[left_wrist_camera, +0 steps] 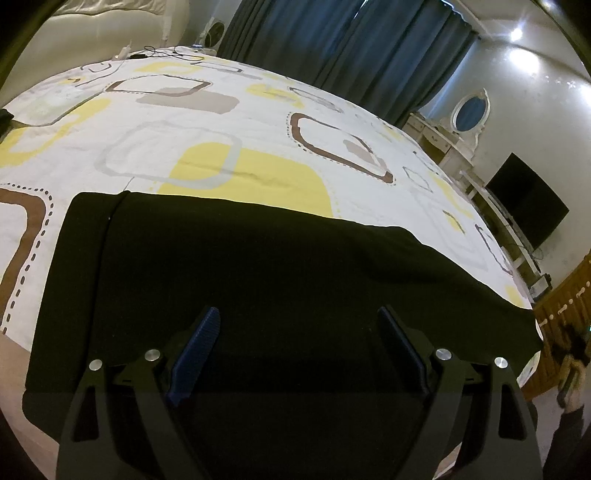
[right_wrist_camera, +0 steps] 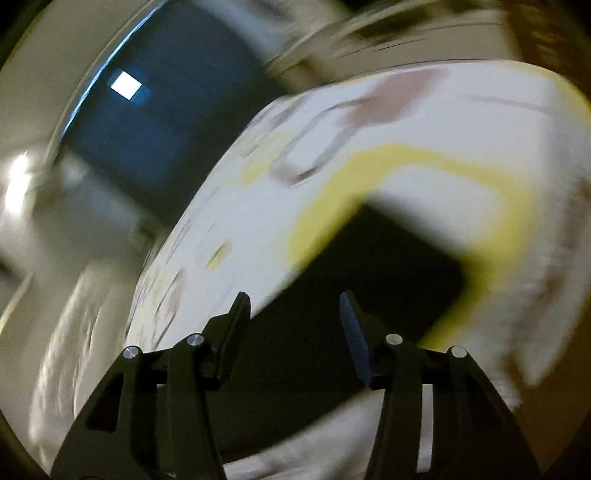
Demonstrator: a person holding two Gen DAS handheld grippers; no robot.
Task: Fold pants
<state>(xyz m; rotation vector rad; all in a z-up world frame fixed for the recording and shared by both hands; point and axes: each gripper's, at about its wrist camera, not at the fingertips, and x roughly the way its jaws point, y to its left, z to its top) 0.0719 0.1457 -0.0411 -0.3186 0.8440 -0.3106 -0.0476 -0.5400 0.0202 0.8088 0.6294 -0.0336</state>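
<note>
The black fabric pants [left_wrist_camera: 258,277] lie folded into a flat block on the white bedsheet with yellow, brown and grey squares [left_wrist_camera: 221,129], near the bed's edge. The left gripper [left_wrist_camera: 299,314] tilts downward over the pants, its blue-padded fingers [left_wrist_camera: 195,350] spread wide with nothing pressed between them. The right gripper [right_wrist_camera: 295,299] also angles down above the pants [right_wrist_camera: 369,266]; its jaws stand partly apart, gripping nothing, in a heavily blurred view.

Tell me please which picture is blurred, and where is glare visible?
Right wrist view: strong motion blur smears the bedsheet and black pants; only the right claw looks sharp. Left wrist view: sharp, fisheye-curved, with lamp glare on the wall.
</note>
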